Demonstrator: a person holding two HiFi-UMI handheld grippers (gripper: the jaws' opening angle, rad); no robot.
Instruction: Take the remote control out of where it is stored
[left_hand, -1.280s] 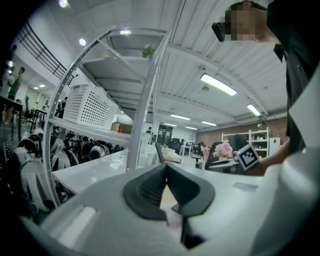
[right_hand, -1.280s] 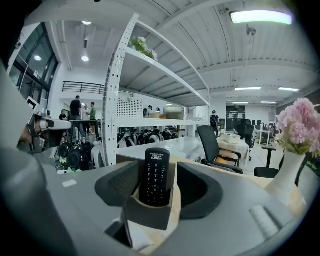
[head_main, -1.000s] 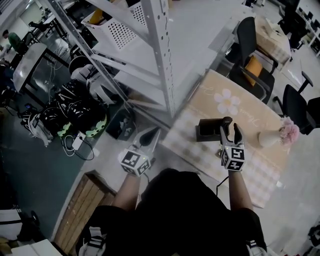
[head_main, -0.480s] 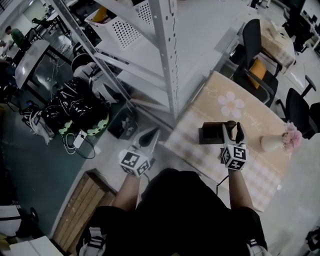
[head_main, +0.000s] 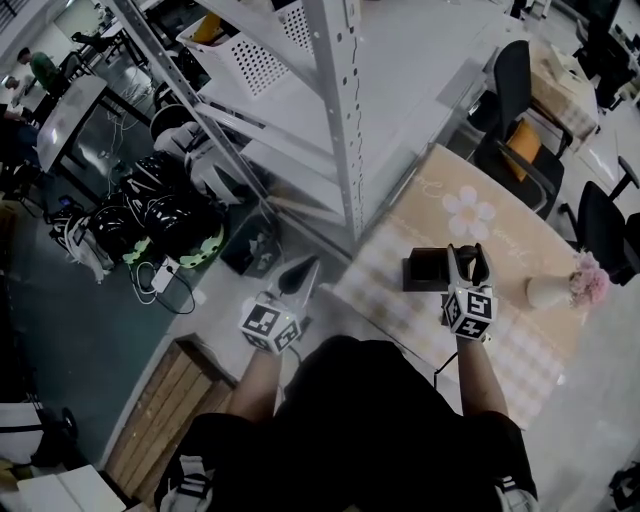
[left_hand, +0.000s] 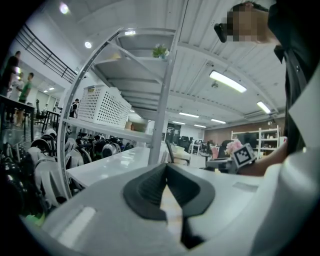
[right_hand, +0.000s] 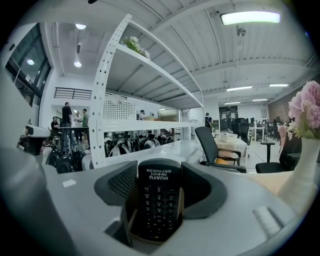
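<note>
A black remote control (right_hand: 159, 200) stands upright in a dark holder box (head_main: 425, 270) on the beige table (head_main: 500, 330). My right gripper (head_main: 467, 256) reaches level at it, one finger on each side of the remote's (head_main: 468, 264) top. Its jaws have just been closing with the remote between them. The pads (right_hand: 122, 185) stand close beside it, and I see no firm squeeze. In the right gripper view the remote's keypad faces me, filling the gap of the right gripper (right_hand: 159, 167). My left gripper (head_main: 303, 268) hangs off the table's left edge, shut and empty, its tips meeting in the left gripper (left_hand: 166, 167) view.
A white vase of pink flowers (head_main: 560, 288) stands on the table right of the holder. A tall grey metal shelf rack (head_main: 340, 120) rises just behind and left. Black office chairs (head_main: 520, 110) are beyond the table. Helmets (head_main: 150, 215) lie on the floor at left, near a wooden crate (head_main: 165, 410).
My right gripper has edged across so the remote's top, earlier by its left finger, now sits between both fingers. The left gripper has stayed put.
</note>
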